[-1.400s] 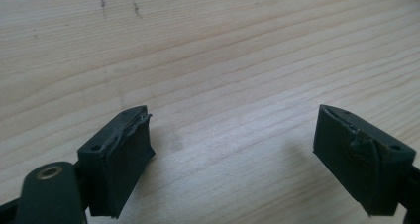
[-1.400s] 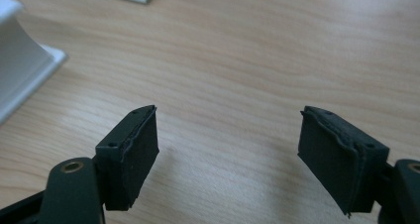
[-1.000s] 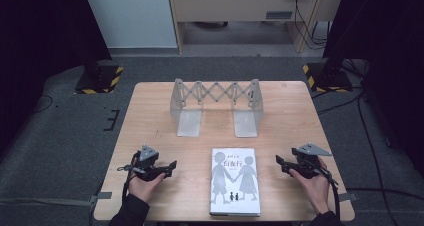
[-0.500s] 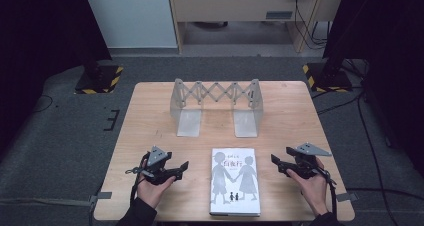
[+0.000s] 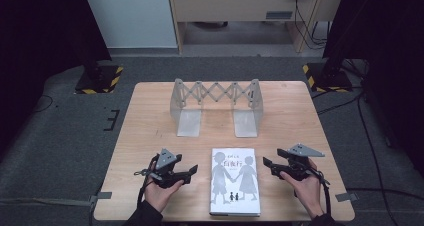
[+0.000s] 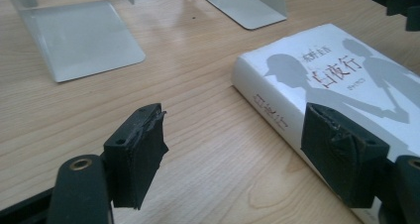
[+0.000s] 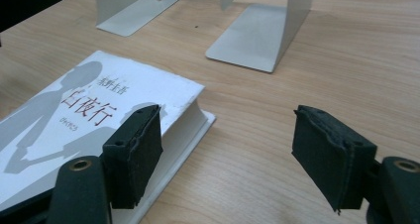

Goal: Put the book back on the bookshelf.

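left tongs (image 5: 192,170): released, jaws just been narrowing, nothing between them, just left of book (image 5: 234,181). right tongs (image 5: 266,164): released, just right of it. book: flat, near tabletop (image 5: 150,121) front edge.

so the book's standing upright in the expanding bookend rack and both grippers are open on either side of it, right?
Not quite. The book lies flat on the table, cover up, in front of the rack, apart from it; the high view shows this. The left gripper and right gripper do flank it, both open with nothing between their jaws.
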Demonstrator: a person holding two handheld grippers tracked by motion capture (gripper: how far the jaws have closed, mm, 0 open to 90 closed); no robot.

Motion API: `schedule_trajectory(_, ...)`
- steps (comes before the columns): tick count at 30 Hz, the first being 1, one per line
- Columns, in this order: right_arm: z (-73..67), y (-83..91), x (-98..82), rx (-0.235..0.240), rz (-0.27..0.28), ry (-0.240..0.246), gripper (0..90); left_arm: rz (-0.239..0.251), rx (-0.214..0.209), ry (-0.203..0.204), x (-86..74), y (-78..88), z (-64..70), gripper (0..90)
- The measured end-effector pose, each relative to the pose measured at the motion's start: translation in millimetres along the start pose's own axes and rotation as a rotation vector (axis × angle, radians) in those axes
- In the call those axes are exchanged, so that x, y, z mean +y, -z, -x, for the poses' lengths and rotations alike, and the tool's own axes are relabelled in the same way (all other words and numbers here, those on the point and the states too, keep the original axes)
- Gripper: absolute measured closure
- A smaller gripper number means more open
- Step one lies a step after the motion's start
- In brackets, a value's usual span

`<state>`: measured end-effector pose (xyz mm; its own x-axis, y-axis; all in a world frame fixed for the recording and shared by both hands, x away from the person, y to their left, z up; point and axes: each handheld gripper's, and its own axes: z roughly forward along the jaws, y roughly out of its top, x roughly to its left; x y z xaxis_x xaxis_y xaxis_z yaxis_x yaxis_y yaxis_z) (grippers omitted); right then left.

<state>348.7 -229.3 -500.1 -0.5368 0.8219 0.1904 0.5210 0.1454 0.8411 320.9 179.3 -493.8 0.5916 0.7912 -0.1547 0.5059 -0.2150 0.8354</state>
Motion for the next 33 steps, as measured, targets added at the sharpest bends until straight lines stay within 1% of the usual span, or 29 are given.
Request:
schedule_trajectory(1, -2.3, -1.2, -0.9, 0.008, -0.004, 0.006, 27.5, -0.001, -0.011, -0.007, -0.7, -1.6, 3.5, 24.3)
schedule_trajectory(6, -7.3, -2.6, -2.2, 0.026, -0.005, 0.004, 27.5, -0.015, -0.047, -0.018, -2.4, -6.9, 13.4, 24.3)
schedule_trajectory(12, -13.1, -5.9, -5.0, 0.048, -0.017, 0.007, 27.6, -0.032, -0.071, -0.04, -3.8, -12.9, 23.5, 24.4)
schedule_trajectory(20, -19.6, -9.9, -8.3, 0.072, -0.034, 0.012, 27.6, -0.051, -0.103, -0.051, -6.5, -21.8, 36.1, 24.3)
schedule_trajectory(21, -20.4, -10.3, -8.6, 0.076, -0.036, 0.012, 27.6, -0.05, -0.11, -0.045, -6.6, -22.8, 37.6, 24.4)
schedule_trajectory(23, -21.4, -10.7, -8.9, 0.08, -0.035, 0.007, 27.6, -0.053, -0.116, -0.046, -6.8, -23.7, 38.6, 24.3)
schedule_trajectory(25, -24.2, -11.8, -10.5, 0.089, -0.038, 0.007, 27.6, -0.062, -0.129, -0.047, -7.6, -27.4, 42.8, 24.4)
schedule_trajectory(29, -26.5, -13.5, -11.8, 0.101, -0.041, 0.002, 27.6, -0.074, -0.139, -0.051, -8.2, -31.7, 46.6, 24.3)
schedule_trajectory(33, -28.4, -15.0, -13.2, 0.116, -0.05, -0.002, 27.6, -0.088, -0.138, -0.052, -8.9, -36.1, 49.4, 24.1)
